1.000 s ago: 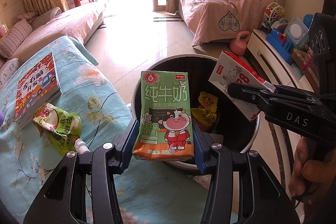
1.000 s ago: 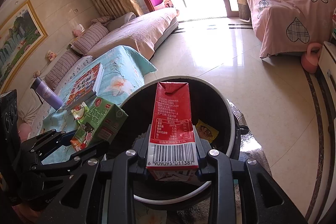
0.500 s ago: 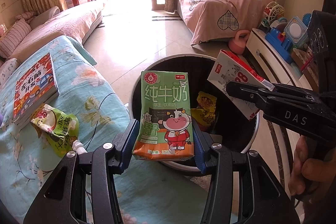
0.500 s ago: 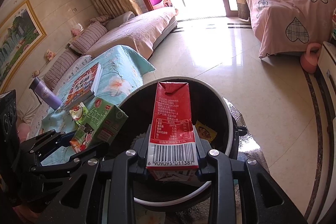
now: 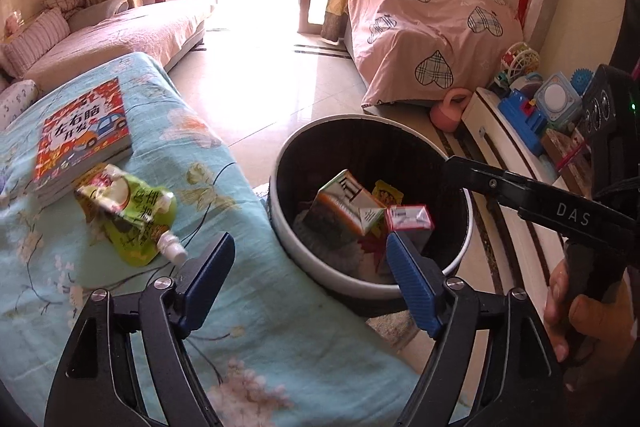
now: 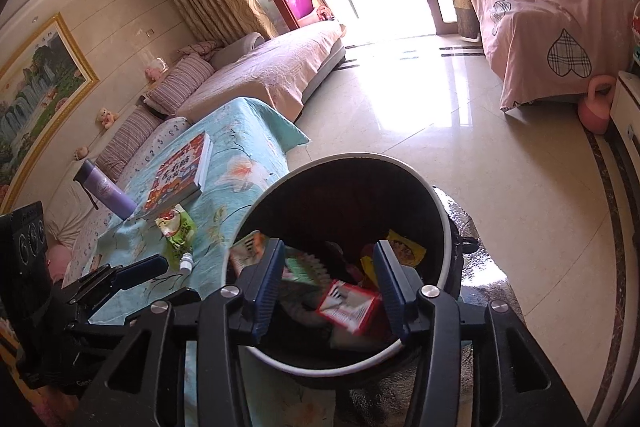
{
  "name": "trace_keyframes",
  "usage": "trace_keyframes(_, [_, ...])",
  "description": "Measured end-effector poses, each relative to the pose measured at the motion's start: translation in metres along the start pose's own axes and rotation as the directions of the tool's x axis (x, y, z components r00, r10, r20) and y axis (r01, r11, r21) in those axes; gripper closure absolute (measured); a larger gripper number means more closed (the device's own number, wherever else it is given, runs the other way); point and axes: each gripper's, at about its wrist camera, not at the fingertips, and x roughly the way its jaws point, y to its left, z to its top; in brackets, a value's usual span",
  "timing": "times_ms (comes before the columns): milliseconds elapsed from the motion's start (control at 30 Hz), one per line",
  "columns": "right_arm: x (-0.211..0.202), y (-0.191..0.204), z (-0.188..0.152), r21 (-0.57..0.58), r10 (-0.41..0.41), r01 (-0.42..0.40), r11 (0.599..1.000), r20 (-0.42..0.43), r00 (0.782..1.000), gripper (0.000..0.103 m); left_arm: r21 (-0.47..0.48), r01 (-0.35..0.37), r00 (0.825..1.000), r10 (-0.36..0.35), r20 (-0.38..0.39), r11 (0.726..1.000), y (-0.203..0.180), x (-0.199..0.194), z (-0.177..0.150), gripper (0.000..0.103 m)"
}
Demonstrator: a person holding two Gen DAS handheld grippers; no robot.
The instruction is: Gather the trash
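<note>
A round black bin with a white rim [image 5: 280, 163] [image 6: 440, 203] stands beside the bed. A green milk carton [image 5: 340, 203] [image 6: 248, 251] and a red carton [image 5: 410, 218] [image 6: 348, 307] are inside it, with yellow wrappers [image 6: 404, 251]. My left gripper [image 5: 310, 281] is open and empty above the bed edge, near the bin's left rim. My right gripper [image 6: 326, 285] is open and empty over the bin; its arm shows in the left wrist view [image 5: 532, 195]. A green drink pouch [image 5: 132, 215] [image 6: 178, 227] lies on the blue bedspread [image 5: 240, 327].
A children's book [image 5: 84, 135] [image 6: 180, 175] lies on the bed behind the pouch, with a purple bottle [image 6: 106, 191] nearby. A white shelf with toys [image 5: 532, 115] runs along the right. A pink kettlebell [image 5: 450, 109] and a pink-covered bed [image 5: 424, 31] stand beyond the bin.
Both grippers have opened and let go of their cartons. The green and red cartons have dropped into the bin. The left gripper has shifted left, over the bed.
</note>
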Motion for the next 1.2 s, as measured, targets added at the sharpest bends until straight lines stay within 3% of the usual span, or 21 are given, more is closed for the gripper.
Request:
trace_keyframes(67, [-0.01,0.011,-0.009,-0.009,0.012,-0.012,1.0,0.024,1.0,0.036,-0.041,0.01,1.0,-0.009,0.021,0.999,0.012,-0.016,-0.015,0.02])
trace_keyframes(267, [-0.04,0.052,-0.052,-0.034,0.067,-0.063,0.997,0.115,0.991,0.01,-0.117,-0.031,0.995,0.041,0.09,0.993,0.043,-0.066,-0.065,0.017])
trace_keyframes(433, [-0.061,0.096,-0.082,-0.108,0.075,-0.056,0.993,0.178,0.981,0.007,-0.178,-0.087,0.981,0.116,0.156,0.98,0.068,-0.111,-0.094,0.015])
trace_keyframes(533, [-0.085,0.128,-0.084,-0.177,0.085,-0.042,0.983,0.243,0.966,0.007,-0.188,-0.141,0.951,0.186,0.245,0.972,0.072,-0.149,-0.104,0.011])
trace_keyframes(567, [-0.096,0.138,-0.083,-0.197,0.085,-0.03,0.98,0.276,0.958,0.001,-0.193,-0.165,0.937,0.214,0.274,0.967,0.073,-0.16,-0.109,0.008])
trace_keyframes(600, [-0.106,0.146,-0.085,-0.211,0.082,-0.016,0.977,0.31,0.947,0.0,-0.205,-0.194,0.92,0.25,0.301,0.959,0.075,-0.17,-0.115,0.0])
trace_keyframes(700, [-0.125,0.165,-0.1,-0.227,0.076,0.016,0.974,0.393,0.916,0.0,-0.258,-0.293,0.853,0.374,0.365,0.921,0.079,-0.188,-0.137,0.0])
trace_keyframes(767, [-0.125,0.17,-0.116,-0.24,0.077,0.031,0.97,0.427,0.901,0.0,-0.28,-0.351,0.822,0.437,0.365,0.894,0.083,-0.19,-0.15,0.0])
trace_keyframes(833, [-0.118,0.173,-0.13,-0.256,0.052,0.072,0.964,0.448,0.892,0.0,-0.294,-0.372,0.804,0.464,0.373,0.881,0.089,-0.19,-0.163,0.0])
trace_keyframes(967, [-0.103,0.174,-0.153,-0.29,-0.001,0.151,0.945,0.46,0.888,0.0,-0.304,-0.402,0.784,0.496,0.372,0.864,0.094,-0.186,-0.182,0.0])
trace_keyframes(1200, [-0.096,0.171,-0.167,-0.287,0.004,0.157,0.945,0.49,0.872,0.0,-0.268,-0.474,0.726,0.545,0.419,0.839,0.081,-0.185,-0.199,0.0])
